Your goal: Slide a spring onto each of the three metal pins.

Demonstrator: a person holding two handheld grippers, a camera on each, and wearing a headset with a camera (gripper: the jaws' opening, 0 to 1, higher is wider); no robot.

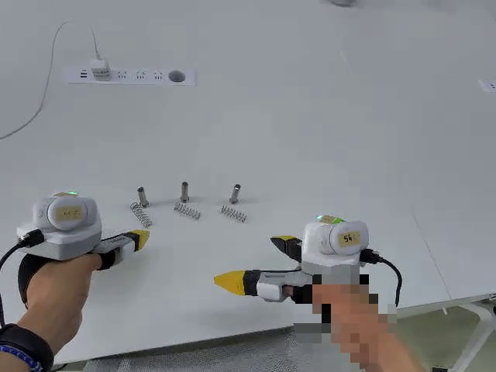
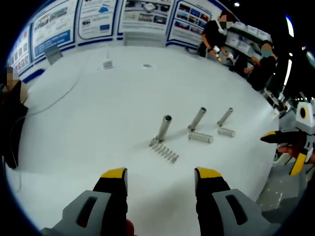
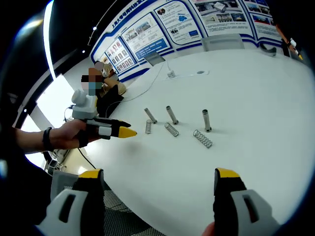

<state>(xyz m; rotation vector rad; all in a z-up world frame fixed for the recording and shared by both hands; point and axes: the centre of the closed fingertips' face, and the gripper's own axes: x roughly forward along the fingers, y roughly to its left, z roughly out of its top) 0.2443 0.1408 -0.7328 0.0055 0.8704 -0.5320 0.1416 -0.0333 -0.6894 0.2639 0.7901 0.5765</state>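
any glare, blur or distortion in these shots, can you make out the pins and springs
Head view: soft even light on the white table, faint shadows, pins and springs small but sharp. Left gripper view: fisheye curves the table edge, background people look soft. Right gripper view: the same bending, and a blown-out bright patch at the left edge.

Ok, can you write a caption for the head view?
Left gripper and right gripper, both open, face three upright metal pins, a spring lying before each.

Grey metal pins (image 1: 184, 191) and coiled wire springs (image 1: 187, 211) stand on a smooth, matt white table (image 1: 310, 116).
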